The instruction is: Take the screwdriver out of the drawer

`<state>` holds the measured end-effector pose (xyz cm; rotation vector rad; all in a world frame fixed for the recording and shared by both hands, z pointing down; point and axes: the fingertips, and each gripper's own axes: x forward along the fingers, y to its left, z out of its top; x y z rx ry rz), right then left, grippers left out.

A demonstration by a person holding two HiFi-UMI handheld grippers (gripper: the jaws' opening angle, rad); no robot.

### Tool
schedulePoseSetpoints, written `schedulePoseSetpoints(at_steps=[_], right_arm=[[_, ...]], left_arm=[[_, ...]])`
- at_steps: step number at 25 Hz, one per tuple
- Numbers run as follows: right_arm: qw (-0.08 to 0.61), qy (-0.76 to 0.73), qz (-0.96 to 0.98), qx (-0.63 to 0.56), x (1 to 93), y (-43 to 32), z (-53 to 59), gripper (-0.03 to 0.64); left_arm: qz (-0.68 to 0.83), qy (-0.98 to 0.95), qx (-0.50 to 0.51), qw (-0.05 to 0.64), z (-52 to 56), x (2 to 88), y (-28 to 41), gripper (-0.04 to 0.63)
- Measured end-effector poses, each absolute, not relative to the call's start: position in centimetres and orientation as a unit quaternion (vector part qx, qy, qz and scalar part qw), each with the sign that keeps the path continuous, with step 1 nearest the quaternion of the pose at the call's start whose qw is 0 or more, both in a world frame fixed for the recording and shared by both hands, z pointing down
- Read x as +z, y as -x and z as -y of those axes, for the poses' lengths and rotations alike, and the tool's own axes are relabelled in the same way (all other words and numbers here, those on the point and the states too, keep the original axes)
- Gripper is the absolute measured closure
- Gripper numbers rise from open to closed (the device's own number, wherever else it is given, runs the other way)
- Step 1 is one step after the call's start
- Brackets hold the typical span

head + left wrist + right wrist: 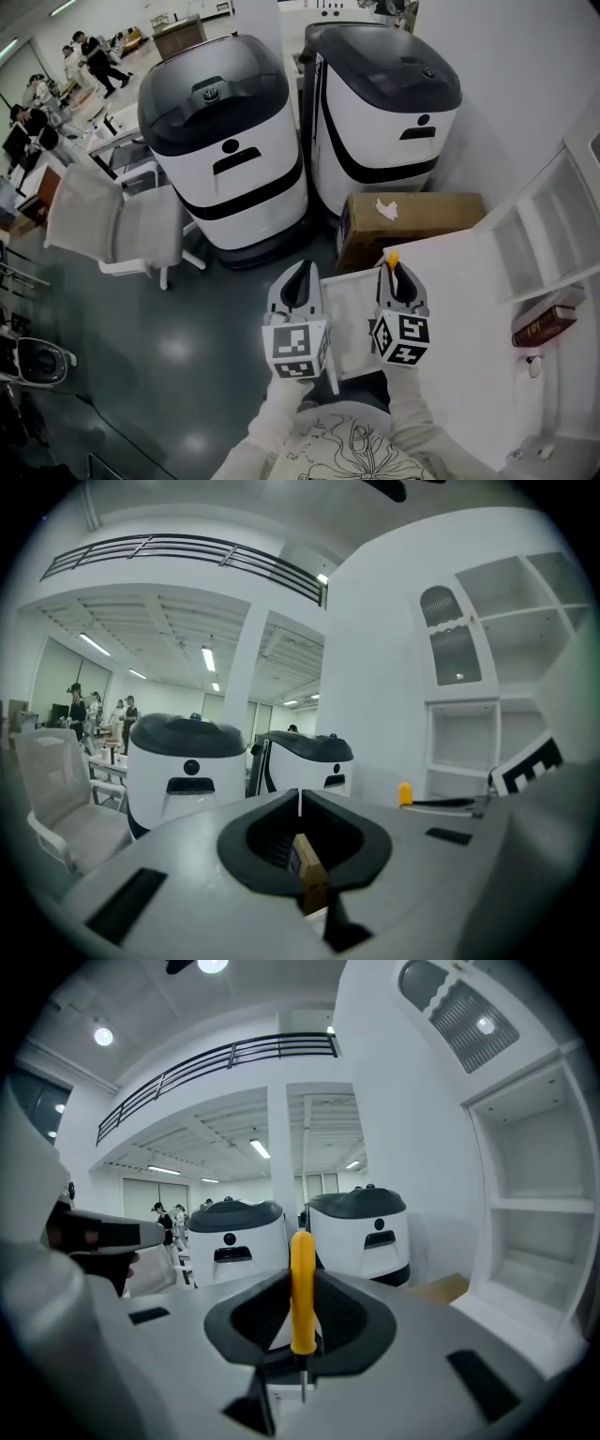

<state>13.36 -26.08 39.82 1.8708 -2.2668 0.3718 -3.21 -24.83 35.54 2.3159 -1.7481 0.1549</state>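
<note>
1. Right gripper point(302, 1281): your jaws are closed partway and clamp the screwdriver point(302, 1302) by its yellow handle. The handle stands upright between the pads, and the thin metal shaft points down toward the camera.
2. Screwdriver, location: it is out of the drawer point(349, 323), held in the air above it in your right gripper. In the head view the yellow end shows just above the jaws.
3. Left gripper point(300, 797): your jaws are together with the tips meeting, and they grip nothing. The brown patch seen through the gap is the cardboard box point(412, 220) on the floor.
4. Drawer: white and pulled out, below and between your two grippers, at the edge of the white cabinet point(469, 309).
5. Surroundings: the left machine point(225, 150) and the right machine point(384, 103), both white and black, stand beyond the box. A white chair point(112, 225) stands to their left.
</note>
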Motion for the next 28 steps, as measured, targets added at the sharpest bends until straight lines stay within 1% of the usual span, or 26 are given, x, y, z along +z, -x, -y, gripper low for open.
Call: schedulePoseSetpoints(at_steps=[9,13,28], right_arm=[[0.058,-0.634,0.766,0.088,34.6,-13.4,25.1,0.543],[0.048,-0.635,0.767,0.075,33.1,-13.6,24.6,0.543],[0.039,-0.633,0.77,0.072,32.5,-13.3,24.0,0.543]], left_arm=[[0.594,-0.8,0.032,0.083,24.4,31.6,3.1,0.583],[0.596,-0.799,0.026,0.08,24.1,30.8,3.0,0.583],[0.596,-0.799,0.019,0.077,23.5,30.1,3.0,0.583]])
